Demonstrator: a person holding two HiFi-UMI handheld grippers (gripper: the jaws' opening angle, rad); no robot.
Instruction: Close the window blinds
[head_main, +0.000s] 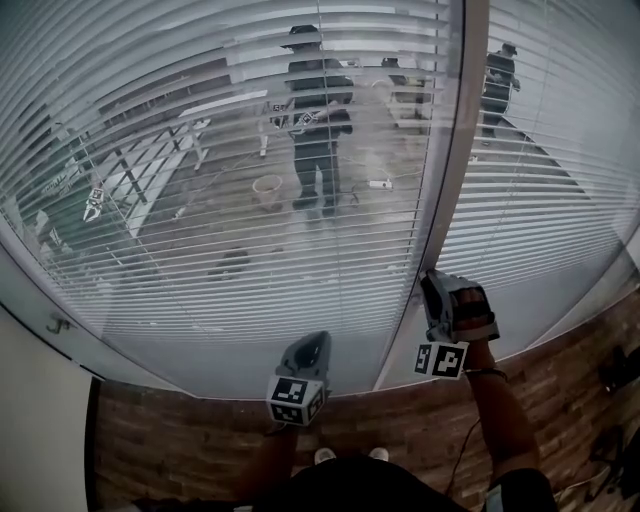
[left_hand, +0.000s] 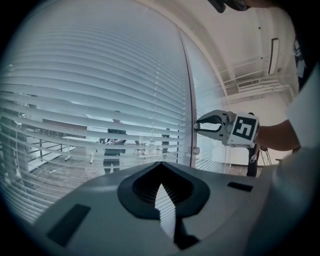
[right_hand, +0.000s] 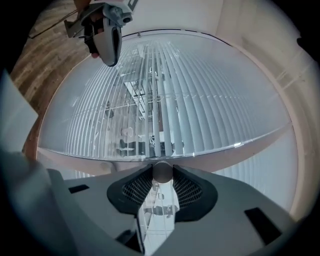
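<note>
White slatted blinds cover the left window, their slats tilted so the view beyond shows through. The right panel's blinds look more closed. My right gripper points up beside the mullion. In the right gripper view the round end of a wand sits between its open jaws, whose tips lie close on both sides. My left gripper hangs lower, in front of the left blinds. In the left gripper view its tips meet on nothing. The right gripper also shows there.
A standing figure shows through the slats. A sill runs under the blinds, with brick-patterned floor below it. A pale wall panel stands at the left. The left gripper appears at the top of the right gripper view.
</note>
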